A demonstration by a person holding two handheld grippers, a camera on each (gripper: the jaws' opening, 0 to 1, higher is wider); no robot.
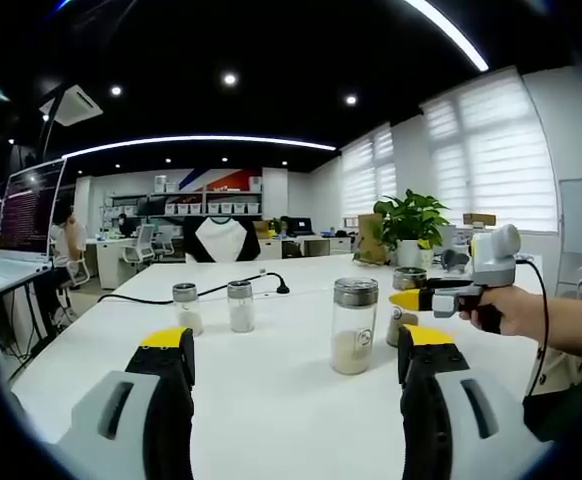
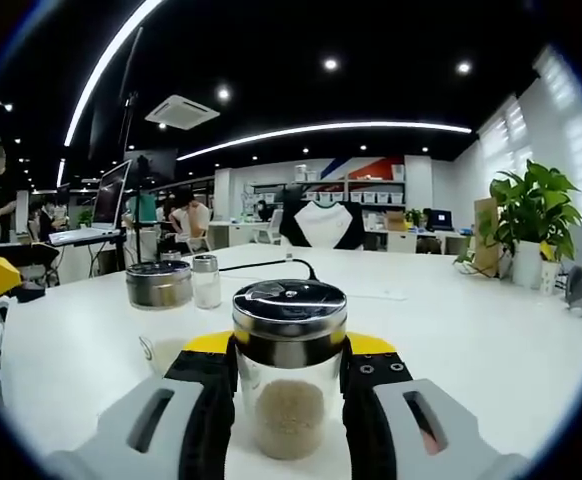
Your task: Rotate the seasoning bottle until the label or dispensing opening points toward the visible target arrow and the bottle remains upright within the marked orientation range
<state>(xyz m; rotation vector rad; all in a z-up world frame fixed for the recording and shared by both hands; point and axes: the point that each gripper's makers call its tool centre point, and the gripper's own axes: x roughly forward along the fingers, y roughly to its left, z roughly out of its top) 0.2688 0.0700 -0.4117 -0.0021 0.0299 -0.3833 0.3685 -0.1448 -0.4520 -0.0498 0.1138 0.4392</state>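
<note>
The seasoning bottle [image 2: 289, 370] stands upright on the white desk [image 2: 491, 340], clamped between the right tool [image 2: 289, 385]'s jaws just under its metal lid [image 2: 289, 305]. Being smooth glass, rigid and light with only a little powder, it will likely slip or tip unless held low on the body. The left tool [image 1: 296, 365] hangs apart, gripping nothing, near another large bottle [image 1: 354, 325]; two small shakers [image 1: 214, 307] sit farther left.
</note>
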